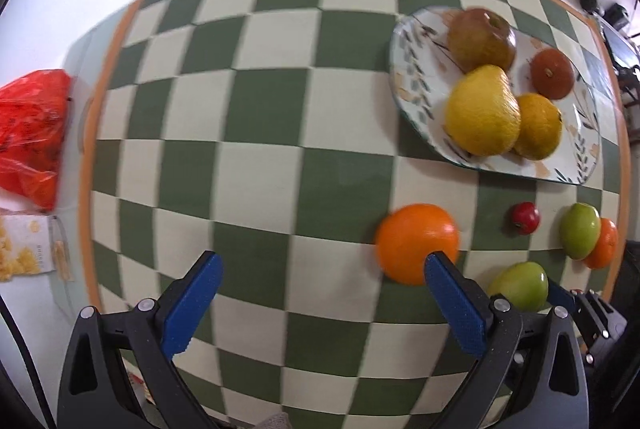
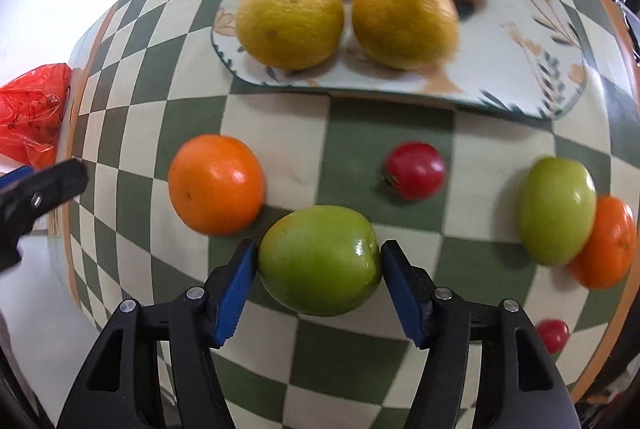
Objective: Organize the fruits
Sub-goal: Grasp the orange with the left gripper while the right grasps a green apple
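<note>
R gripper [image 2: 318, 261] has a green fruit [image 2: 319, 260] sitting right btwn its blue pads [image 2: 236, 293], both pads touching or all but touching its sides – looks like a pinch, though whether it's lifted off the cloth [image 2: 276, 133] I can't tell. Fruit's long axis runs across the fingers, left-to-right. Plate [image 2: 540, 77] lies straight ahead, beyond the fingers, w/ free space on its right half, so next move is prob. forward and slightly right. L gripper [image 1: 320, 293] is spread wide, holding nothing; the orange [image 1: 416, 241] sits just past its right finger tip, off-centre, so L needs to shift right to straddle it.
</note>
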The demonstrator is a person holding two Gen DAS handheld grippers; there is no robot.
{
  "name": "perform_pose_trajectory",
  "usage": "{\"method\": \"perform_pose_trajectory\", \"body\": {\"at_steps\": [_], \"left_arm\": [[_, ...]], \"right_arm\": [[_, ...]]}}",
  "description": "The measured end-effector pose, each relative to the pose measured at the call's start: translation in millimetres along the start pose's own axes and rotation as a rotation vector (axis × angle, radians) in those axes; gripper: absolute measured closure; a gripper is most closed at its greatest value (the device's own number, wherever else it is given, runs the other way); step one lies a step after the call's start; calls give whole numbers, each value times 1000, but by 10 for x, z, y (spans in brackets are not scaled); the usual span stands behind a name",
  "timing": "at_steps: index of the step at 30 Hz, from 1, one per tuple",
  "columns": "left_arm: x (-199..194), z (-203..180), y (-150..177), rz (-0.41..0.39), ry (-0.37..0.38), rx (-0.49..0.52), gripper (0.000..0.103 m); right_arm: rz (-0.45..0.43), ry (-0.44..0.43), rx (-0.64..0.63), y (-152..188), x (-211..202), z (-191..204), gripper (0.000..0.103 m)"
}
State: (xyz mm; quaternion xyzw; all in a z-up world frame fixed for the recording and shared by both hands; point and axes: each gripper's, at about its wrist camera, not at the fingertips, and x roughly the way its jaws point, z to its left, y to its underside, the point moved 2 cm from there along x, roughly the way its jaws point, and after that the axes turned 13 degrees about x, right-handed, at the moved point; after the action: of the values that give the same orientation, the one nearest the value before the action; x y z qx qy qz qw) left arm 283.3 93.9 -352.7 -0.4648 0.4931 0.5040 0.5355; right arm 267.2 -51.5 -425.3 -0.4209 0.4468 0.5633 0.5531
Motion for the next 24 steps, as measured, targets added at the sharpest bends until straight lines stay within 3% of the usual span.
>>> {"method": "perform_pose_trajectory", "body": {"at_steps": [2,8,9,10,12,15,24], "left_arm": [[166,-142,-74,36,55,23,0],[534,-445,-206,98,99,94,0],[563,-488,-219,94,104,109,7],[585,-523,-226,93,99,123,27],[618,-579,-228,98,102,138,42],[589,-646,-189,84,75,153,42],[604,-743,184,89,123,114,42]], "right_arm": [[1,7,24,57,-70,-172,37],[19,23,118,162,-120,-650,37],[25,15,134,163,-100,-697,37],[28,9,146,177,-86,-738,37],[30,-9,167,188,-55,-790,37],[20,-25,188,202,-49,-818,37],[44,-48,191,94,-72,-895,36]]}}
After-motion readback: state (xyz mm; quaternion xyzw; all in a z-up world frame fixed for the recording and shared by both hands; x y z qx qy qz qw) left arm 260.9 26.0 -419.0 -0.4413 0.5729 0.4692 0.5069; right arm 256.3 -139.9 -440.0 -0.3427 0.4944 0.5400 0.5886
